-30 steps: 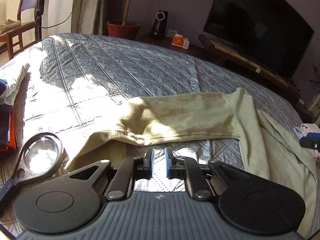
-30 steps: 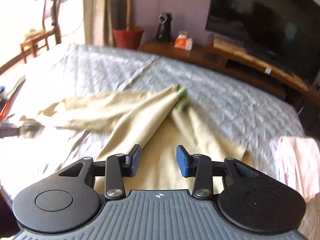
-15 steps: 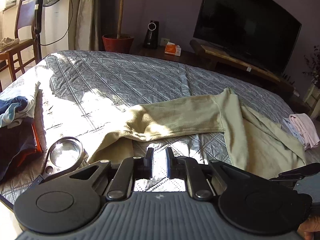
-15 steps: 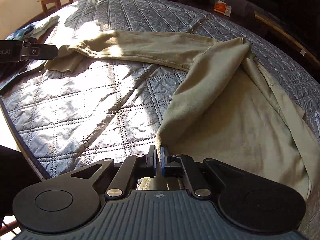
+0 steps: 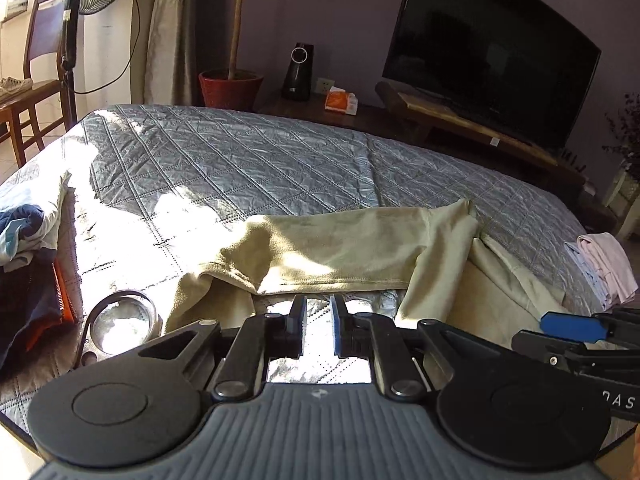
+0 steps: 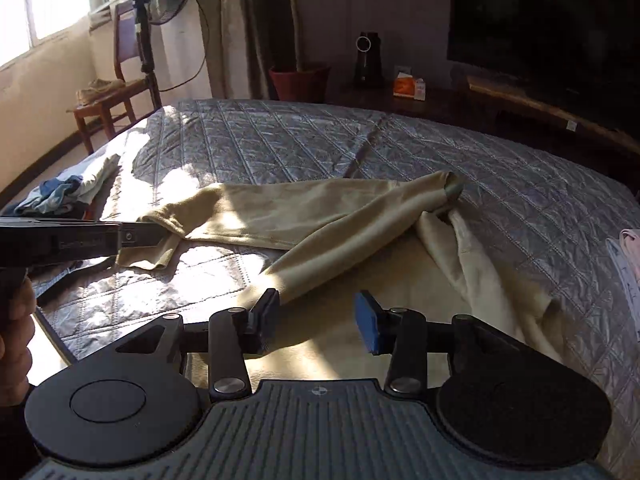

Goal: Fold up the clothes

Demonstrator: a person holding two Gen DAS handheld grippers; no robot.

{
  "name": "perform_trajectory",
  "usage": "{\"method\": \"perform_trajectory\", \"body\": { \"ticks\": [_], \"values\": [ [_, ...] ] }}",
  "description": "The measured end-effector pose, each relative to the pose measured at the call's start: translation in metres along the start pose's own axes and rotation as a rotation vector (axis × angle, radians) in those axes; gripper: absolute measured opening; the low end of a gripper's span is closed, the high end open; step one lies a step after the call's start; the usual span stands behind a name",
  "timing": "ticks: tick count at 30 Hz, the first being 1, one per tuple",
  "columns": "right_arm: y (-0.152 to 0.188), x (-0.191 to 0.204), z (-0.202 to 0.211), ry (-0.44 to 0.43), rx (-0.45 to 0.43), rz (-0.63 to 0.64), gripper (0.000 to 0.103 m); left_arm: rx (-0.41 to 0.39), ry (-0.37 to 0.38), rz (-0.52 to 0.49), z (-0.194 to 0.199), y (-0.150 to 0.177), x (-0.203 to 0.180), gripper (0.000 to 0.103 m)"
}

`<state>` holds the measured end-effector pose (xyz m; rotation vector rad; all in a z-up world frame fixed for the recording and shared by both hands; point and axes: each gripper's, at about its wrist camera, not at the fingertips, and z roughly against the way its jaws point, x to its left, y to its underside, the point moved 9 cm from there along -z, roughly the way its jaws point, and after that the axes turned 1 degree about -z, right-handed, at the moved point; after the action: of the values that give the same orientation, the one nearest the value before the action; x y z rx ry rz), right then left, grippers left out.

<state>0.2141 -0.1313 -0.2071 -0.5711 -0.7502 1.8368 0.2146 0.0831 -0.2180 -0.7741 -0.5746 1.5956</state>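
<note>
While beyond jaws (both empty): shirt (image 6: 320, 216)

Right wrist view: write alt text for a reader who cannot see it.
The right gripper, jaws open and empty, hovers over an olive long-sleeved top spread on a grey quilted bed. The left gripper enters from the left by the sleeve cuff.

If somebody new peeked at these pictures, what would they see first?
Probably the big beige top sprawled across the shiny grey quilted bed, one long sleeve stretched out to the left in a patch of bright sun. Next, the black right gripper up close at the bottom, open just above the cloth. Behind the bed a big dark TV fills the right of the wall.
</note>
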Motion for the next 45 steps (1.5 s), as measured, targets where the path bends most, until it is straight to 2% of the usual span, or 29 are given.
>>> {"method": "perform_trajectory", "body": {
  "ticks": [3, 5, 7, 8, 9, 10, 11, 15, 17, 20, 23, 27, 29, 30, 33, 36, 38, 39, 40, 41, 42, 43, 44, 45],
  "values": [
    [0.029, -0.063, 0.000, 0.212, 0.073, 0.054, 0.060, 0.016, 0.066, -0.061, -0.013, 0.006, -0.032, 0.010],
    [0.054, -0.080, -0.002, 0.219, 0.141, 0.034, 0.059, 0.026, 0.108, -0.116, -0.022, 0.013, -0.054, 0.011],
    [0.071, -0.078, -0.005, 0.220, 0.160, 0.057, 0.063, 0.032, 0.136, -0.186, -0.031, 0.022, -0.075, 0.012],
    [0.077, -0.076, -0.007, 0.230, 0.162, 0.073, 0.061, 0.034, 0.142, -0.217, -0.035, 0.026, -0.083, 0.012],
    [0.081, -0.075, -0.009, 0.246, 0.156, 0.081, 0.047, 0.043, 0.146, -0.238, -0.039, 0.031, -0.088, 0.012],
    [0.083, -0.076, -0.012, 0.247, 0.158, 0.065, 0.015, 0.053, 0.150, -0.257, -0.043, 0.036, -0.092, 0.012],
    [0.085, -0.078, -0.013, 0.233, 0.154, 0.024, 0.008, 0.068, 0.152, -0.263, -0.048, 0.041, -0.094, 0.012],
    [0.072, -0.107, 0.003, 0.245, 0.065, -0.119, 0.008, 0.167, 0.115, -0.209, -0.073, 0.054, -0.080, 0.011],
    [0.068, -0.126, 0.012, 0.265, 0.048, -0.173, 0.008, 0.174, 0.122, -0.179, -0.074, 0.052, -0.073, 0.008],
    [0.066, -0.153, 0.026, 0.284, 0.036, -0.235, 0.008, 0.164, 0.110, -0.218, -0.072, 0.055, -0.073, 0.007],
    [0.073, -0.186, 0.045, 0.256, 0.010, -0.436, 0.008, 0.159, 0.103, -0.224, -0.072, 0.055, -0.074, 0.007],
    [0.120, -0.211, 0.069, 0.318, 0.053, -0.693, 0.008, 0.153, 0.095, -0.228, -0.073, 0.053, -0.074, 0.006],
    [0.152, -0.223, 0.082, 0.418, 0.077, -0.739, 0.013, 0.150, 0.091, -0.230, -0.073, 0.053, -0.075, 0.006],
    [0.161, -0.229, 0.088, 0.475, 0.082, -0.715, 0.024, 0.149, 0.089, -0.231, -0.073, 0.052, -0.075, 0.006],
    [0.152, -0.234, 0.097, 0.516, 0.026, -0.607, 0.025, 0.144, 0.083, -0.234, -0.074, 0.052, -0.075, 0.006],
    [0.098, -0.239, 0.104, 0.600, -0.081, -0.410, 0.023, 0.139, 0.083, -0.230, -0.074, 0.050, -0.076, 0.006],
    [0.042, -0.248, 0.107, 0.653, -0.178, -0.240, 0.018, 0.134, 0.094, -0.215, -0.074, 0.047, -0.075, 0.007],
    [0.011, -0.250, 0.107, 0.653, -0.229, -0.176, 0.017, 0.131, 0.100, -0.208, -0.074, 0.046, -0.075, 0.007],
    [-0.007, -0.251, 0.100, 0.599, -0.229, -0.183, 0.024, 0.128, 0.105, -0.201, -0.074, 0.044, -0.075, 0.007],
    [-0.017, -0.250, 0.082, 0.479, -0.170, -0.243, 0.031, 0.126, 0.111, -0.193, -0.074, 0.043, -0.075, 0.007],
    [-0.028, -0.249, 0.065, 0.358, -0.111, -0.302, 0.062, 0.123, 0.116, -0.186, -0.074, 0.042, -0.074, 0.007],
    [-0.036, -0.245, 0.049, 0.262, -0.057, -0.338, 0.071, 0.114, 0.118, -0.185, -0.074, 0.040, -0.075, 0.007],
    [-0.032, -0.237, 0.033, 0.235, -0.016, -0.315, 0.061, 0.104, 0.119, -0.185, -0.073, 0.038, -0.075, 0.007],
    [-0.028, -0.228, 0.016, 0.208, 0.024, -0.292, 0.045, 0.094, 0.120, -0.185, -0.073, 0.036, -0.075, 0.007]
  ]
}}
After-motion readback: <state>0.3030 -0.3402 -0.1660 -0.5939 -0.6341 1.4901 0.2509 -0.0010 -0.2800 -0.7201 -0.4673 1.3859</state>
